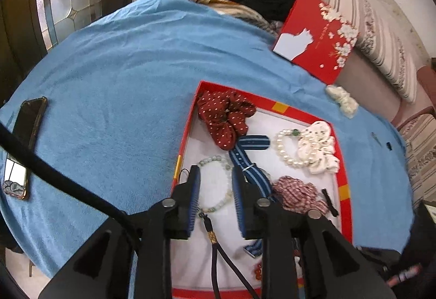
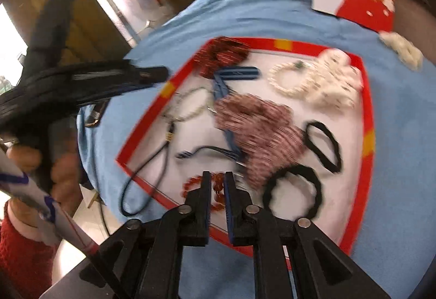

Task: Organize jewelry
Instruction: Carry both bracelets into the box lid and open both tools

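from the left wrist: left gripper (image 1: 215,179) hanging low over the near-left part of the red tray (image 1: 344,162) on the blue-clothed surface (image 1: 114,86), jaws released and parted fairly wide, grasping nothing. pale bead bracelet (image 1: 218,184) lying flat right between and just ahead of the fingertips, its ring partly spanning the gap, dark cord (image 1: 215,239) trailing back toward the camera under the jaws. blue striped strap (image 1: 246,160) running diagonally just beside the right finger, close enough to get caught up. pearl bracelet (image 1: 288,147) farther right, well apart. from the right wrist, blurred: right gripper (image 2: 217,179) near the tray's close edge, jaws nearly clenched with a narrow slit left, seemingly empty. orange bead string (image 2: 190,184) lying just behind the tips, contact not clear. likely nearer to the pale bracelet: the left side.
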A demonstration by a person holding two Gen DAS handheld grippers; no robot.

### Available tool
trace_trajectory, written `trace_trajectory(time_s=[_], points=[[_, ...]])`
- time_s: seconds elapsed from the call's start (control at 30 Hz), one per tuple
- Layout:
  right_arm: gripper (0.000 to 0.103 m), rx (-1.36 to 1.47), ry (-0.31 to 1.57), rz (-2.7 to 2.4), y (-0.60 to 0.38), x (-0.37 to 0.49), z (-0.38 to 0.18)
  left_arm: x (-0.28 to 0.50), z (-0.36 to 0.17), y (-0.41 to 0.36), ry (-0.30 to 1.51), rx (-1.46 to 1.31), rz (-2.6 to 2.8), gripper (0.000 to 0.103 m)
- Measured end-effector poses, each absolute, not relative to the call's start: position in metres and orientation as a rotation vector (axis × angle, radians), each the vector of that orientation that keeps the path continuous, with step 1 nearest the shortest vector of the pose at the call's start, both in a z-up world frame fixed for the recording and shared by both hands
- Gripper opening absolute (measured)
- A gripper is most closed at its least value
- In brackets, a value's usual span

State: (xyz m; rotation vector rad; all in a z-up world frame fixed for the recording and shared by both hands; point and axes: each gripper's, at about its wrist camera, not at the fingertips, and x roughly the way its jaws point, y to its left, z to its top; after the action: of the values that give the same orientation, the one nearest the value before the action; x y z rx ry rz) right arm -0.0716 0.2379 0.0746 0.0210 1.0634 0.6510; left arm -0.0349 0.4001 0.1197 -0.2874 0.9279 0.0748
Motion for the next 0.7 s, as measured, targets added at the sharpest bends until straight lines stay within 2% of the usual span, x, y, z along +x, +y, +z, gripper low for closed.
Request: trace_trajectory(time_s=[0.03,0.07,0.17,0.3,0.43,0.7], points=[[0.024,0.025,1.062,0.646,0.233,-0.071,0.076,-0.039,0.124,0.400,0.915,-0.289,0.076,0.030],[0.025,0.027,1.050,0.641,0.228,-0.071,0.078,-0.043,0.127,0.400,0.903,-0.291,0.075,0.033],[0.025,0.013,1.004,0.636,0.222,-0.068,0.091,-0.055,0.139,0.399,0.866,-0.301,0.062,0.034],[0.025,0.034,0.985,0.639,0.232,-0.054,0.096,-0.067,0.149,0.399,0.820,-0.324,0.073,0.042],[0.018,-0.035,1.036,0.595,0.256,-0.027,0.077,-0.074,0.150,0.397,0.807,-0.316,0.092,0.042],[0.018,-0.119,1.034,0.461,0.257,0.005,0.065,-0.082,0.146,0.392,0.800,-0.307,0.107,0.044]])
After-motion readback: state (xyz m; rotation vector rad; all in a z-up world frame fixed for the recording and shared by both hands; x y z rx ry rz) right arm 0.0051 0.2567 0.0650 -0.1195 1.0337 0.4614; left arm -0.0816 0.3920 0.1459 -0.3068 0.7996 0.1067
